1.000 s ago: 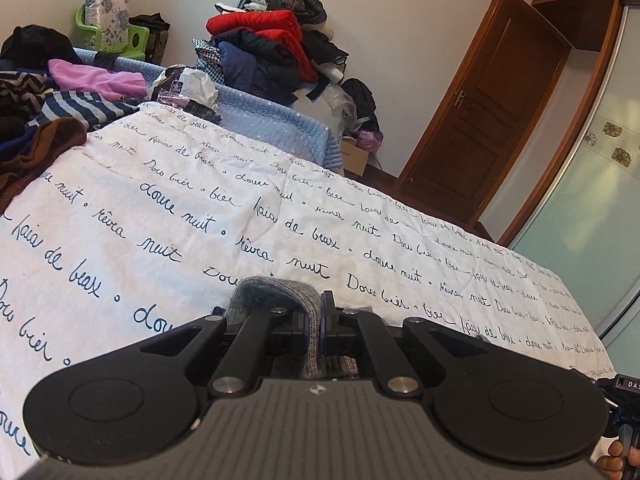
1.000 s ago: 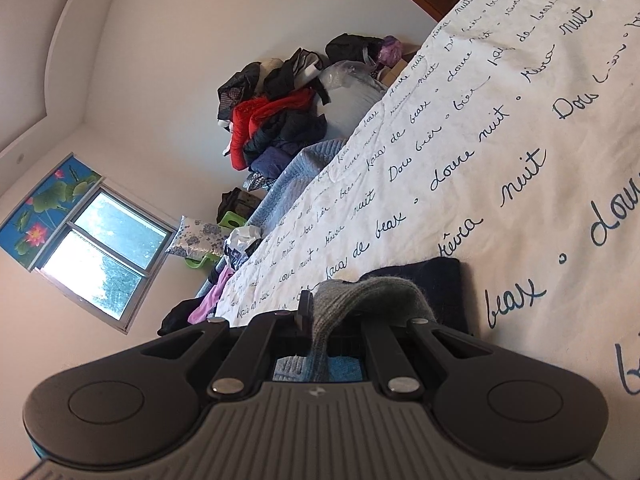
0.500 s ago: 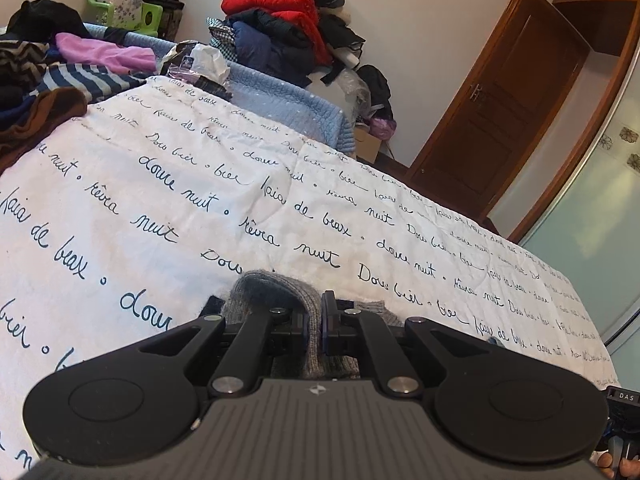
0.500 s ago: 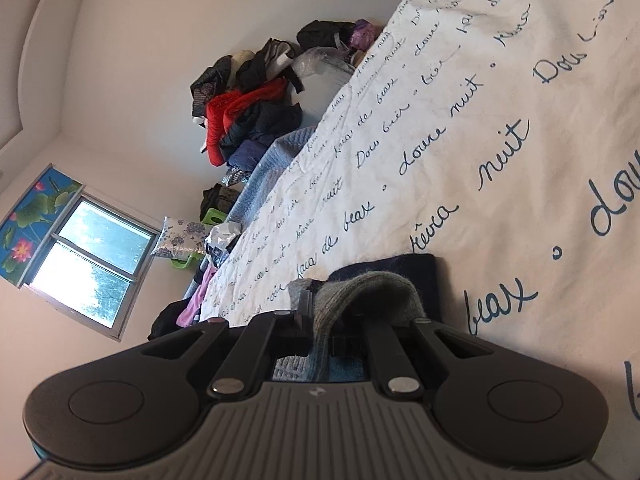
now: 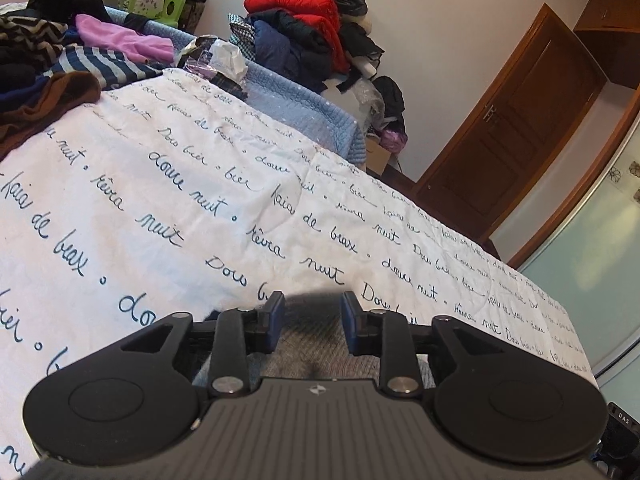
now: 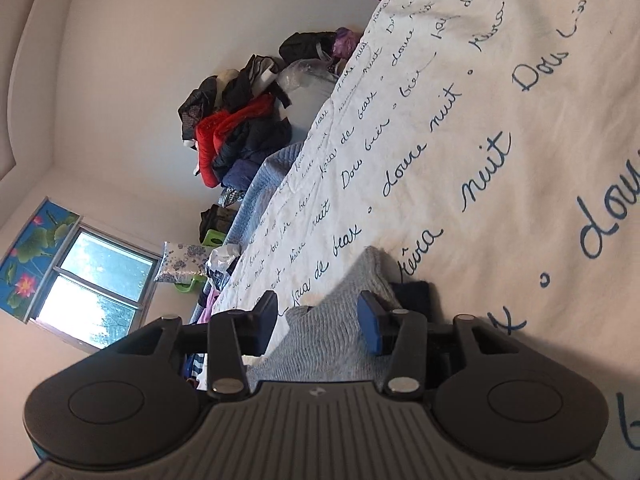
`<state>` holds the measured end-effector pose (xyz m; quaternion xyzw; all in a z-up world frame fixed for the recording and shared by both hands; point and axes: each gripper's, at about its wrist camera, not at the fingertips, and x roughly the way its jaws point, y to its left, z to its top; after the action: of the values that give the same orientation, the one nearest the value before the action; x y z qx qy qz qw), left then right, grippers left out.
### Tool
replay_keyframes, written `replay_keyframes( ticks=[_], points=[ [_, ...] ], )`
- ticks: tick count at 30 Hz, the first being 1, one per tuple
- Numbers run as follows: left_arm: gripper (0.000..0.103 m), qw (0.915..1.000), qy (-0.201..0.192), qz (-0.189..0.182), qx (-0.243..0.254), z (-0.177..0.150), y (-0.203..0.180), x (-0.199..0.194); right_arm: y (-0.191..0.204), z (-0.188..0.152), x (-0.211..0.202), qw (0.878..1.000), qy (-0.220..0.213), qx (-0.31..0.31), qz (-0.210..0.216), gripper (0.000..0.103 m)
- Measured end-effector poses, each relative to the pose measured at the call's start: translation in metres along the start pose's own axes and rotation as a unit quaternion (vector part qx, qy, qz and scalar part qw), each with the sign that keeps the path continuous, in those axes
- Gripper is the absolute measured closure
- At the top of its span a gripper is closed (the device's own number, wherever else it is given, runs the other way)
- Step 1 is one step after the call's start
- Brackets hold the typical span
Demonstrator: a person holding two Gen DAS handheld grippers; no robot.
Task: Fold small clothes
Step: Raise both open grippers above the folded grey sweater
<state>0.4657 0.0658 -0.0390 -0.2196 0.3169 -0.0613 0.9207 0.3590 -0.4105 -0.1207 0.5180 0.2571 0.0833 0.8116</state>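
the white bedspread [image 5: 168, 216] with blue handwriting runs open and bare from the grippers out toward 12 o'clock in the left wrist view, its far edge meeting a blue quilt [image 5: 304, 108] and its right edge dropping off toward a brown door [image 5: 516, 140] at 2 o'clock. at 10 o'clock one heap of clothes [image 5: 52, 64] crowds the bedspread's corner, and at 12 o'clock, past the quilt, a second heap with one red jacket [image 5: 304, 14] stands against the wall. in the right wrist view the bedspread [image 6: 500, 128] fills the frame from 12 to 4 o'clock, and one window [image 6: 92, 292] sits at 9 o'clock. there is one grey knitted garment [image 5: 316, 354] in play, lying on the bedspread right under both grippers; a dark blue piece [image 6: 416, 294] shows at its edge in the right wrist view, though i cannot tell if it belongs to the same garment. the left gripper [image 5: 313, 322] is opening, its jaws partly apart with the knit between them but the pads clear of it. the right gripper [image 6: 318, 322] is opening too, a bit wider, the grey knit [image 6: 332, 332] lying loose between its blue pads.
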Motion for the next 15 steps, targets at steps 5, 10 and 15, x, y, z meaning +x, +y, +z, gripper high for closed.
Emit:
replay_keyframes(
  ticks=[5,10,15],
  points=[
    [0.060,0.9999,-0.013,0.009,0.000,0.005,0.002,-0.009,0.002,0.003,-0.002,1.000,-0.010,-0.005,-0.010,0.058],
    [0.049,0.9989,-0.018,0.030,0.032,0.000,0.001,-0.022,0.014,0.001,-0.012,0.997,-0.047,-0.045,-0.052,0.058],
    [0.045,0.9960,-0.015,0.049,0.073,-0.016,-0.001,-0.037,0.042,-0.012,-0.024,0.992,-0.058,-0.097,-0.054,0.040]
  ],
)
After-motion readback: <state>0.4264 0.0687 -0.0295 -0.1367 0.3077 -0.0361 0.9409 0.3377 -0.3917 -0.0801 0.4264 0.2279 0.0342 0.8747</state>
